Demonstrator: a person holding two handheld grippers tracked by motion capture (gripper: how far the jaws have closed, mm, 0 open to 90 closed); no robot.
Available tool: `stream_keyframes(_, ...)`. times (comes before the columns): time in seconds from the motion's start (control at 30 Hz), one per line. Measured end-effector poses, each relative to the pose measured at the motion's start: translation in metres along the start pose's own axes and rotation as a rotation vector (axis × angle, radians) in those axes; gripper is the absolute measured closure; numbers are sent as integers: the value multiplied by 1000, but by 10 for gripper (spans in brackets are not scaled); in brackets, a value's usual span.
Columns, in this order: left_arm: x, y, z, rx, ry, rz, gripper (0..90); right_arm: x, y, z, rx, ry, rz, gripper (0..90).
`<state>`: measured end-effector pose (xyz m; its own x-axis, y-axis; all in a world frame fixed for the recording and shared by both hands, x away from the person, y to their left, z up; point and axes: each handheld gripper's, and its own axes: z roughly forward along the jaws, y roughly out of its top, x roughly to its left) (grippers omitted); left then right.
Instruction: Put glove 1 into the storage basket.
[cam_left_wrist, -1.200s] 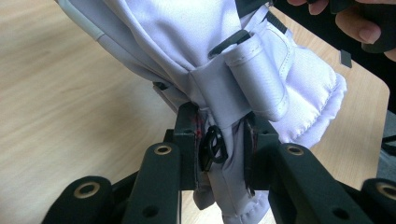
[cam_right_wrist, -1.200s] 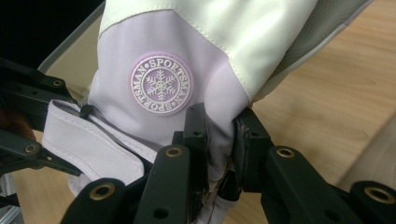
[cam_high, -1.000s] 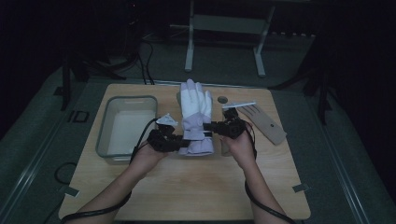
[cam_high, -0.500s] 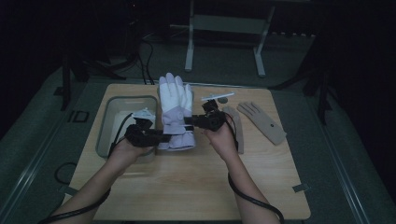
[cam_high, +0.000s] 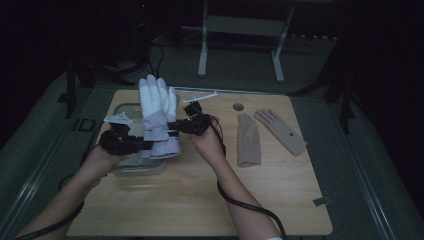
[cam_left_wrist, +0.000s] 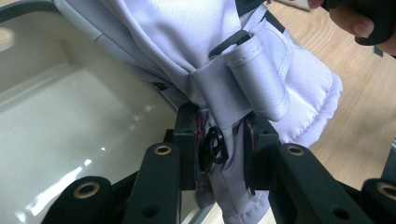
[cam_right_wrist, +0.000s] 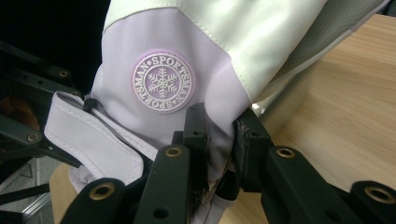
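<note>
A: Where's the white ski glove (cam_high: 159, 116)?

B: Up off the table, held over the clear tub (cam_high: 123, 167) at the left side of the wood board (cam_high: 200, 200).

A: Left gripper (cam_high: 142, 146)?

B: Jaws pinch the glove's cuff, w/ cloth bunched between them.

A: Right gripper (cam_high: 172, 126)?

B: Same, clamped on the cuff's other side, near the snowflake badge (cam_right_wrist: 162, 82).

A: Anything else?

B: 2 tan gloves (cam_high: 270, 135) lie flat, well apart, to the right.
</note>
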<state>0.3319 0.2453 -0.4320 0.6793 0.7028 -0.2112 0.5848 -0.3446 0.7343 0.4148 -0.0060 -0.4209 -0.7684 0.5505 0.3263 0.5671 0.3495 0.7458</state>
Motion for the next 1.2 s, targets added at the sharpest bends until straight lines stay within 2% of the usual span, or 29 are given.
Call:
stream_keyframes(0.23,18,-16,-23,8,30,-25,720,22,14,36,26,30,-21,773)
stream_keyframes(0.33,31,-26,-35,10,47,-41,719,30,20,50,40,39,-34,773)
stream_keyframes(0.47,44,-32,-40,8,35,-33,717,35,25,65,48,47,-35,774)
stream_keyframes(0.6,57,-40,-33,20,8,-20,717,33,21,76,51,47,-22,774)
stream_keyframes(0.73,64,-48,-20,46,5,-32,715,25,12,89,80,34,-8,774)
stream_keyframes(0.97,70,-54,-1,88,-11,-45,711,11,-2,103,118,22,24,774)
stream_keyframes(1.13,70,-58,7,122,1,-13,695,5,-13,110,152,19,49,774)
stream_keyframes(1.2,71,-59,9,127,-2,-14,678,3,-15,112,163,19,60,775)
